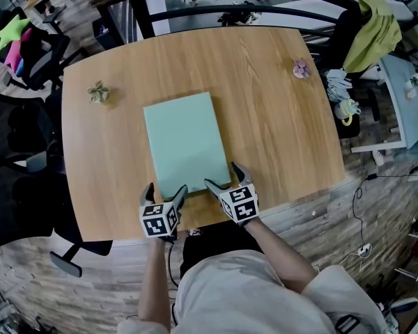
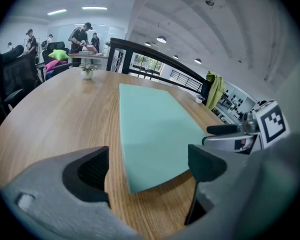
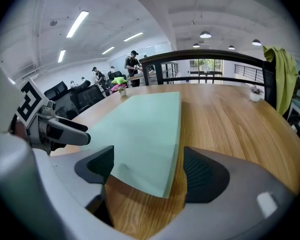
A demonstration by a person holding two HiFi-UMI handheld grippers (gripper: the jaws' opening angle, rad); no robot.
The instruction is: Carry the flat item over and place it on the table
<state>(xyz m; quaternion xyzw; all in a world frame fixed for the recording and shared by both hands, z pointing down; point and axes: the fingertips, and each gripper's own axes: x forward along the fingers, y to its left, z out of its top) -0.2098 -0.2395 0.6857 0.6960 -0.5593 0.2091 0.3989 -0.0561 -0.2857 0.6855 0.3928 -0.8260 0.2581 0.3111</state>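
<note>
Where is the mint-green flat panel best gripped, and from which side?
Probably at its two near corners, approached from the person's side. The panel lies flat on the table, so only its thin edges offer purchase, and its short near edge is closest. The left gripper and right gripper, both open, each straddle one corner.

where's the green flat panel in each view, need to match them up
Head view: the green panel lies flat at centre on the table, towards its near edge.
Left gripper view: centre, stretching away from the lens, near corner low in the picture.
Right gripper view: centre-left, near corner low at centre.
Shared landmark: the yellow-green garment hanging beyond the table, on the right side in all three views.
</note>
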